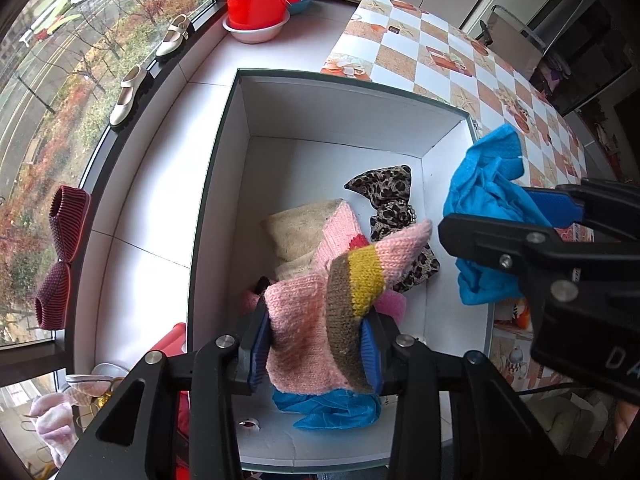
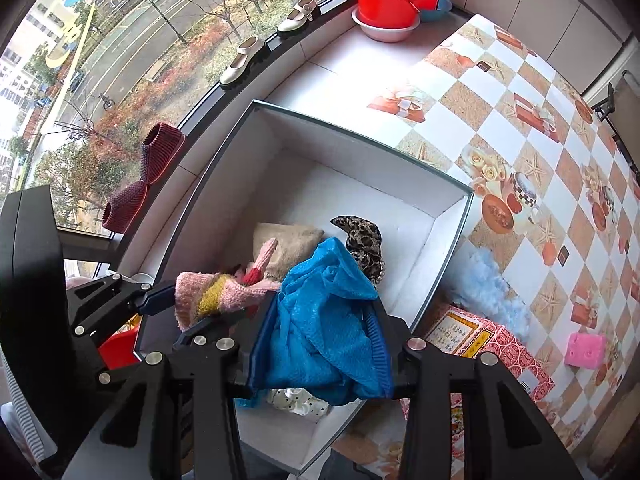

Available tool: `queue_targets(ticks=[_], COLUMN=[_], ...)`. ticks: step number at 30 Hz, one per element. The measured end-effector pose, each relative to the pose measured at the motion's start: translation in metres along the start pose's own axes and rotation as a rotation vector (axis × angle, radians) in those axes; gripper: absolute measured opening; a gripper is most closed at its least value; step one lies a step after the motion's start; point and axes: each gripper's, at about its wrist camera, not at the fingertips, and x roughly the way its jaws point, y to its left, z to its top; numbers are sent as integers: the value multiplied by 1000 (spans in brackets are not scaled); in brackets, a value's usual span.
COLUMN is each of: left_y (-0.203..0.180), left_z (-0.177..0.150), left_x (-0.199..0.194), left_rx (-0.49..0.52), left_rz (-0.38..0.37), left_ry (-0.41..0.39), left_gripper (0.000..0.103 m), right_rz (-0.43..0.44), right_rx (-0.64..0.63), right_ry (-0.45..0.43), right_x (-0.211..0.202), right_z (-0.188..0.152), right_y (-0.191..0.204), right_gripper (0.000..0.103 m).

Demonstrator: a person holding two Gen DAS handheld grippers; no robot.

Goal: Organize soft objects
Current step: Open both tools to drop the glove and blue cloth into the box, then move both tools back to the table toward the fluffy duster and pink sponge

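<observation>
A white box (image 1: 340,120) with a dark rim stands open below both grippers. My left gripper (image 1: 316,344) is shut on a pink knitted piece (image 1: 304,332) with yellow and brown stripes, held over the box's near end. My right gripper (image 2: 320,344) is shut on a bunched bright blue cloth (image 2: 324,320), which hangs above the box's right side. The right gripper (image 1: 516,220) and its blue cloth (image 1: 484,196) also show in the left wrist view. On the box floor lie a beige knit (image 1: 296,232), a leopard-print cloth (image 1: 388,200) and another blue cloth (image 1: 332,408).
The box sits by a table with a checked cloth (image 1: 440,60). On the table lie a pink block (image 2: 584,350), a red patterned box (image 2: 480,340) and light blue fluff (image 2: 480,276). Cream shoes (image 1: 128,96) and maroon knitted slippers (image 1: 60,256) line the windowsill. Stacked basins (image 1: 260,0) stand at the far corner.
</observation>
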Motion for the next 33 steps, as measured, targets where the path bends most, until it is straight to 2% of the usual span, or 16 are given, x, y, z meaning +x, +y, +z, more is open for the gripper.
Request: queue_targets(ticks=[2, 3, 4, 5, 6, 8, 10, 11, 13, 15, 22, 33], left_y=[0, -1, -1, -1, -2, -3, -4, -5, -6, -6, -6, -16], left_z=[0, 0, 0, -1, 0, 0, 1, 1, 2, 3, 9, 12], left_x=[0, 0, -1, -2, -3, -3, -5, -6, -9, -12, -25, -39], left_rx=[1, 2, 3, 3, 2, 2, 7, 10, 7, -4, -25, -11], left_rz=[-6, -8, -6, -3, 2, 12, 25, 32, 44, 48, 38, 39], left_ry=[2, 3, 1, -1, -3, -3, -14, -21, -33, -46, -67, -67], left_gripper=[54, 57, 67, 78, 82, 82, 90, 98, 103, 103, 103, 103], right_rz=[3, 4, 4, 4, 4, 1, -9, -9, -12, -20, -59, -44], right_rx=[-1, -3, -5, -4, -1, -1, -2, -2, 0, 2, 3, 67], right_ry=[-1, -2, -2, -4, -12, -24, -28, -31, -37, -51, -107, -152], right_x=[0, 0, 0, 0, -1, -4, -7, -8, -11, -17, -43, -65], right_z=[1, 2, 2, 2, 2, 2, 1, 1, 0, -2, -8, -19], right_y=[-1, -2, -2, -3, -4, -6, -7, -8, -10, -13, -24, -41], right_gripper=[48, 55, 63, 83, 93, 93, 93, 93, 93, 103, 103, 103])
